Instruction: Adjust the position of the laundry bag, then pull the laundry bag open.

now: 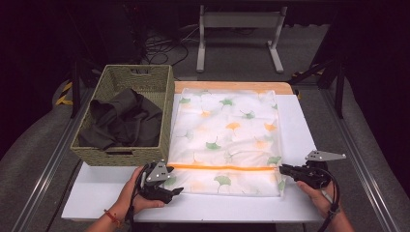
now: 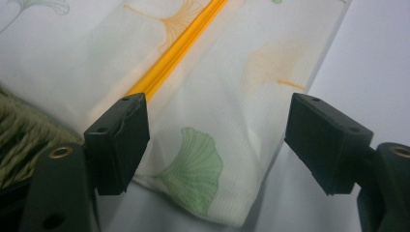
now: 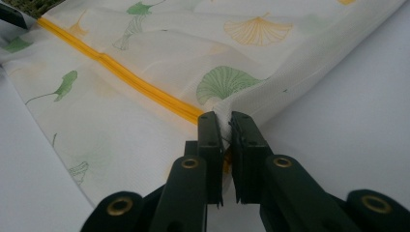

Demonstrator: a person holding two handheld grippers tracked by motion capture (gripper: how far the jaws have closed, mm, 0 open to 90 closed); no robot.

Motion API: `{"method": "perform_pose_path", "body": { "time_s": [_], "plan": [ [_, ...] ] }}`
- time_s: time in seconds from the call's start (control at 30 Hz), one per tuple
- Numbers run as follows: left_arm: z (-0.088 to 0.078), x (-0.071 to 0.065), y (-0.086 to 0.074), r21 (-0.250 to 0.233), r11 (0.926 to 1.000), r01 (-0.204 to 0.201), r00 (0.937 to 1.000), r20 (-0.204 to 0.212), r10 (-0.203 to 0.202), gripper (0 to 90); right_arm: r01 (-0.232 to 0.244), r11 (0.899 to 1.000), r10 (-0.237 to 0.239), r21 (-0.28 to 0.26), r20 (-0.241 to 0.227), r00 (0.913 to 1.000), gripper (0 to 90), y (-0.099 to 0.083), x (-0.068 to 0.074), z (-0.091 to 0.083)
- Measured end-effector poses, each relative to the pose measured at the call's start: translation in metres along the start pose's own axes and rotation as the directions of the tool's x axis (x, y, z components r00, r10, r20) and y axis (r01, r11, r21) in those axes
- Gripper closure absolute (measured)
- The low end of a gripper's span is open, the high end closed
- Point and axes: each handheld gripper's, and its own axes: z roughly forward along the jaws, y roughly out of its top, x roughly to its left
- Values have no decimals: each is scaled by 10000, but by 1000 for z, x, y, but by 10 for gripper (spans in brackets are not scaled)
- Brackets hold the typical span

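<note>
A white mesh bag printed with green and orange ginkgo leaves lies flat on the white table. An orange zipper runs across its near end. My left gripper stands open at the bag's near left corner. In the left gripper view its jaws straddle that corner of the bag without touching it, and the zipper runs away beyond them. My right gripper is shut on the bag's right edge. In the right gripper view the pinched fold sits right at the zipper's end.
A woven green basket holding a dark garment stands against the bag's left side. A wooden strip borders the table's far edge. A grey metal stand is on the floor beyond.
</note>
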Motion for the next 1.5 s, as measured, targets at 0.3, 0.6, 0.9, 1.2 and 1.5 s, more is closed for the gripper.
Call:
{"method": "perform_pose_path", "body": {
  "time_s": [0.3,0.6,0.9,1.2,1.5],
  "plan": [
    [4,-3,15,-294,9990,-334,9991,240,341,261,258,9997,-258,31,132,9996,840,3,4,-1],
    [16,-11,44,-507,9952,-843,9930,781,881,301,421,9991,-422,52,273,9987,839,6,9,-1],
    [53,-32,89,-124,9762,-2166,9630,1614,2158,626,532,9986,-531,-25,282,9982,839,7,11,-4],
    [117,-62,144,-320,9656,-2579,9264,2757,2565,783,635,9978,-632,-164,168,9979,839,9,16,-8],
    [149,-71,169,-274,9649,-2611,9210,2924,2575,900,833,9962,-832,-236,62,9965,839,11,24,-9]
  ]
}}
